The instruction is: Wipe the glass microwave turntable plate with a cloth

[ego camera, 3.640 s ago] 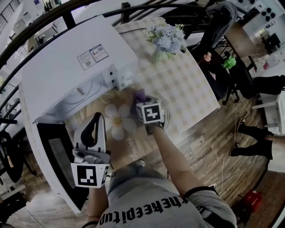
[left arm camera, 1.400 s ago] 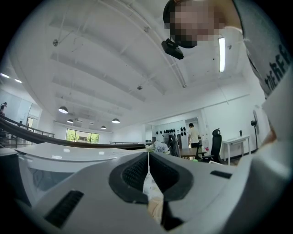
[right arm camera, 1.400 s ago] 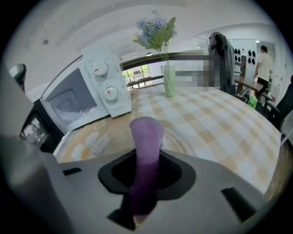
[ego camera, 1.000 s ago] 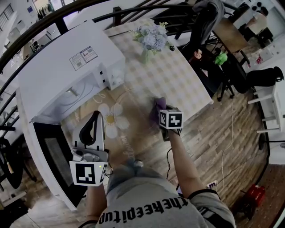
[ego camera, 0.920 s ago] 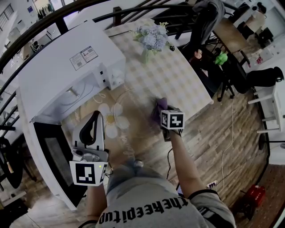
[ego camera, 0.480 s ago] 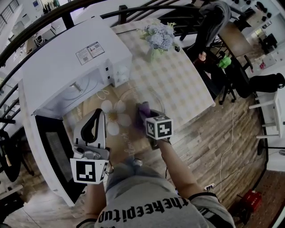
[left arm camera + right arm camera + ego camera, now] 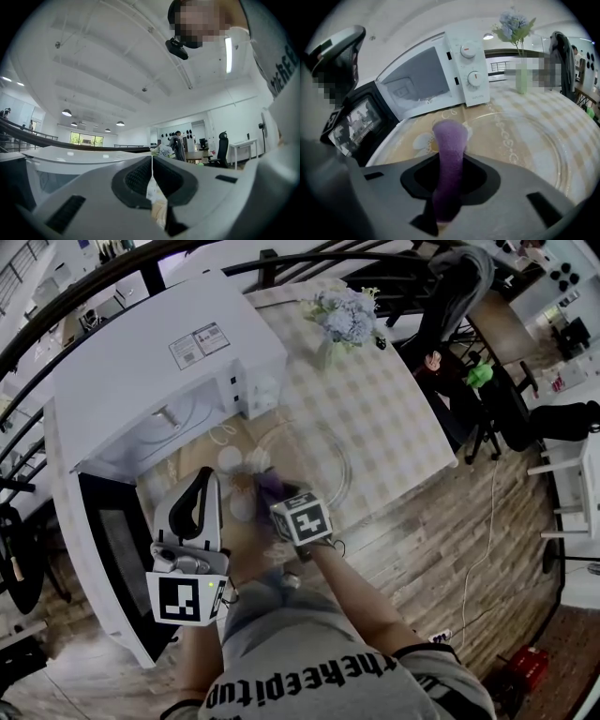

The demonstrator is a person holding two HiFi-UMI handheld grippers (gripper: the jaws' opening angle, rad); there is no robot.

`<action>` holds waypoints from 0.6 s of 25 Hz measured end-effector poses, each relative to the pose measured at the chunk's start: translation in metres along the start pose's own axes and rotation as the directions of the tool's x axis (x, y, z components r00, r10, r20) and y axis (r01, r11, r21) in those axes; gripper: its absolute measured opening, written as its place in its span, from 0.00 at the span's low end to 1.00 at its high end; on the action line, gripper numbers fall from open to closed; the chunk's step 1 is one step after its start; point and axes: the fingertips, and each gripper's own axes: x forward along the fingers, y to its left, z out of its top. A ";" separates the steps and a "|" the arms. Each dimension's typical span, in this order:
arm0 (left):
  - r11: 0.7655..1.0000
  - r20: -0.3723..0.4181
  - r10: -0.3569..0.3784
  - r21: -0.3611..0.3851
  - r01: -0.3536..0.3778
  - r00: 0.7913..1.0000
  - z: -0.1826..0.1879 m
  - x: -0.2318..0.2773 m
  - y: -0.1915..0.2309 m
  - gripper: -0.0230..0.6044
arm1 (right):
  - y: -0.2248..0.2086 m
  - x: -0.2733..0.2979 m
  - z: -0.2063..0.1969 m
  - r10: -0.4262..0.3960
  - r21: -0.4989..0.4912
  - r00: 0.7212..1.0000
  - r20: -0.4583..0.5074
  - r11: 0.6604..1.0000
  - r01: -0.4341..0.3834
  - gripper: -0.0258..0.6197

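1. Your right gripper (image 7: pixel 450 180) squeezes the purple cloth (image 7: pixel 450 140) tight, so the cloth pokes out like a soft tip for rubbing.
2. The glass turntable plate (image 7: pixel 534 140) lies flat in front of the microwave (image 7: pixel 436 75), just by the cloth's tip.
3. Your left gripper (image 7: pixel 151 185) is closed on nothing and points up, out of the way.
4. The microwave stands open, and its inside looks empty.

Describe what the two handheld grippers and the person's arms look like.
The left gripper and the right gripper both have pale grey bodies with black jaw pads. Each carries a white cube printed with black square markers. The person wears a grey short-sleeved shirt with black lettering.
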 end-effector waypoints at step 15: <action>0.999 0.015 -0.034 0.010 0.034 0.999 0.008 0.004 -0.021 0.05 | -0.079 -0.042 -0.023 -0.131 0.115 0.991 0.025 0.985 0.128 0.20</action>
